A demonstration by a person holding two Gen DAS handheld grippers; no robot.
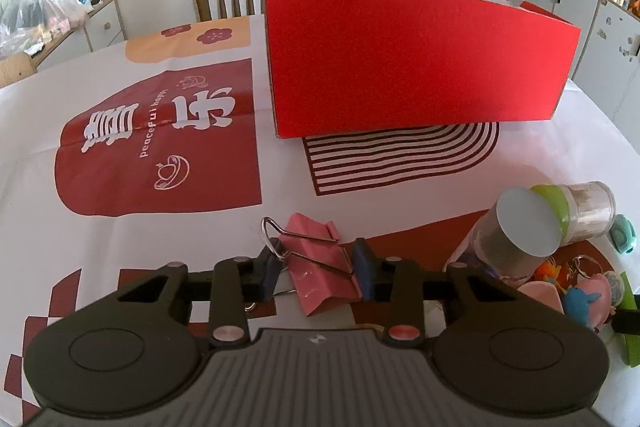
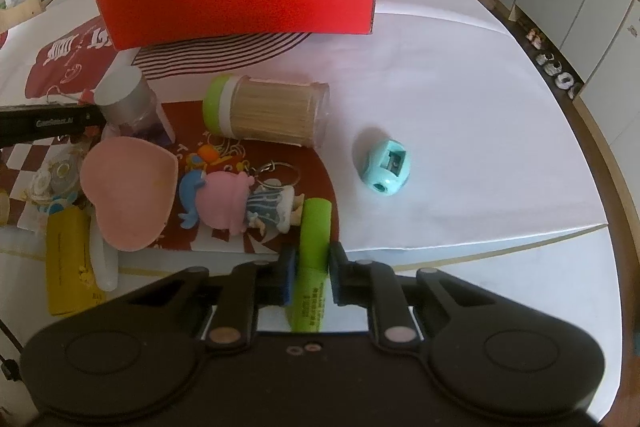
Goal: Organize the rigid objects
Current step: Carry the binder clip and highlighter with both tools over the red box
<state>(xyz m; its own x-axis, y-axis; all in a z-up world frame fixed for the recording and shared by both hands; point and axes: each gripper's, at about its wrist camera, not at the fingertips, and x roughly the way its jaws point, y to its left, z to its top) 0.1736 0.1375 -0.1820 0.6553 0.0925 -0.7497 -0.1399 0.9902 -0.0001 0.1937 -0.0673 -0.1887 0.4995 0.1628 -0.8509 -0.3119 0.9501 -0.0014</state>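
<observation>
Narrowly spaced, the left gripper (image 1: 316, 277) has its blue-padded fingers (image 1: 364, 269) clamped on a pink binder clip (image 1: 320, 267), one pad pressing the wire handle at nine o'clock and the other against the clip's edge at three o'clock; the clip's lower corner is hidden behind the gripper body. Closer still, the right gripper (image 2: 313, 273) pinches a green tube-shaped stick (image 2: 314, 251) with printed text, its near end cut off by the gripper housing. At twelve o'clock in both wrist views stands a red cardboard box (image 1: 420, 67) on the patterned tablecloth (image 1: 120, 131); only its white inner wall shows, so whatever is inside cannot be made out. Between the box and the right gripper lies a clear toothpick jar (image 2: 272, 113) with a green lid, on its side and full of toothpicks. At ten o'clock from that gripper a small grey-capped jar (image 2: 124, 99) stands, contents unclear. Near it sit a pink heart-shaped piece (image 2: 130, 193), a pink-and-blue figurine keychain (image 2: 240, 203), and a yellow box (image 2: 70, 259) partly cut off by the gripper. A teal pencil sharpener (image 2: 386, 167) rests alone at one o'clock, well apart from the clutter. Part of the left gripper's black arm enters at nine o'clock.
</observation>
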